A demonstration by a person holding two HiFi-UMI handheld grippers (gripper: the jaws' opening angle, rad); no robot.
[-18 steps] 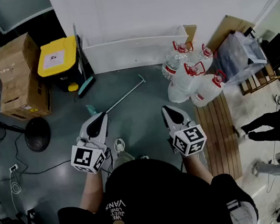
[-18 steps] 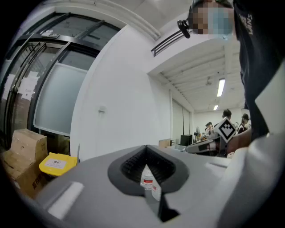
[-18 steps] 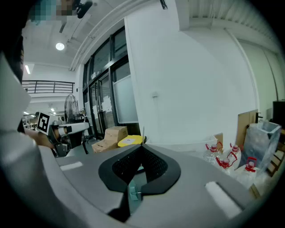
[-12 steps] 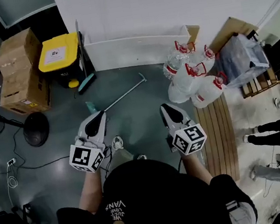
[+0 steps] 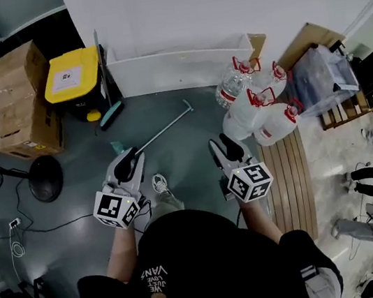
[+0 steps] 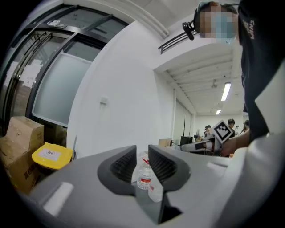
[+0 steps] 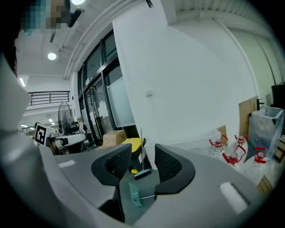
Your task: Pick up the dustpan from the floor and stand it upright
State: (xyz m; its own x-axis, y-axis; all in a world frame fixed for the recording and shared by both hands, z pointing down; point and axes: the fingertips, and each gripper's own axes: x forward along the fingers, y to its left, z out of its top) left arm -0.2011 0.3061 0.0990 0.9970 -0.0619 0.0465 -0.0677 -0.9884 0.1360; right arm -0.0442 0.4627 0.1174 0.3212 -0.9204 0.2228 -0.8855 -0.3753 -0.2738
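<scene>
Still lying flat, the dustpan is on the dark floor out in front of the person, its teal pan toward the left gripper and its long thin handle running away toward the floor's back edge, where the white wall stands. Over the last moment little has shifted. It has not been touched, and both grippers stay raised well above it, so the pick-up has not yet begun. The left gripper's jaws stand only narrowly apart, with nothing between them. The right gripper is spread wider and is empty too. The right gripper view, tipped slightly down, frames the dustpan low in the gap of its jaws, well off, with an upright broom behind it. The left gripper view, held level, misses the dustpan altogether; its narrow gap shows only water bottles. Only the head view gives the handle's full length and the bottles near the floor's back right corner.
</scene>
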